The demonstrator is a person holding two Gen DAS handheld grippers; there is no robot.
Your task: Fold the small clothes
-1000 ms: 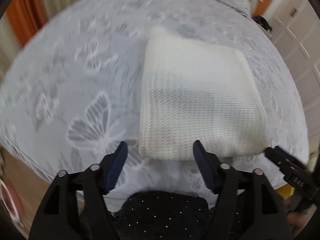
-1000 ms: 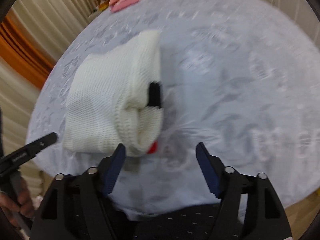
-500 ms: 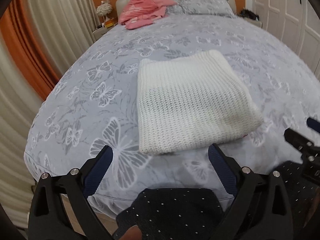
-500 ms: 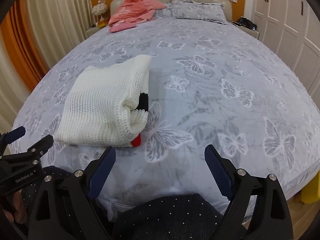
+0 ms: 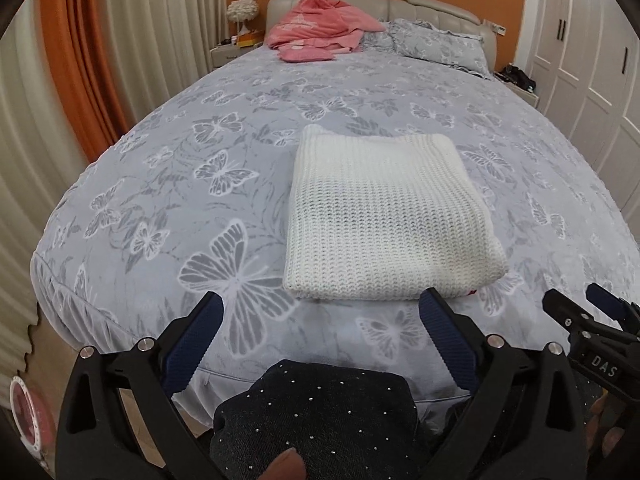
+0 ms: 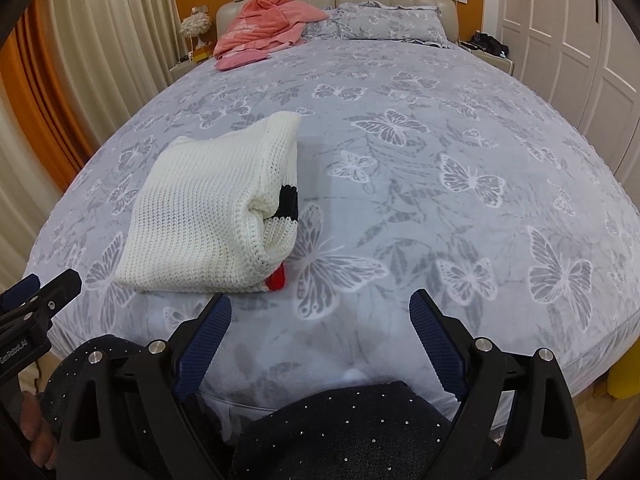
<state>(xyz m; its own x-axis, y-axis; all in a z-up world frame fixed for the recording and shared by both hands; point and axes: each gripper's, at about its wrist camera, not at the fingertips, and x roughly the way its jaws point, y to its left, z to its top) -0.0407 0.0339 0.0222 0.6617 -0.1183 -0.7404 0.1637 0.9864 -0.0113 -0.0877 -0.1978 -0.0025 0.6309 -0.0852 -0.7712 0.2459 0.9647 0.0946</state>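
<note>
The white knit sweater (image 5: 384,220) lay folded on the bed (image 5: 200,152) near its foot edge, well short of the pink garment (image 5: 316,24) at the headboard. From my left gripper (image 5: 320,320), fingers spread wide and empty, I saw only plain white knit. My right gripper (image 6: 320,316), equally wide and empty, sat right of the sweater and showed its open side: a black band and a red tip. "DAS" was legible on the right gripper's body in the left view.
</note>
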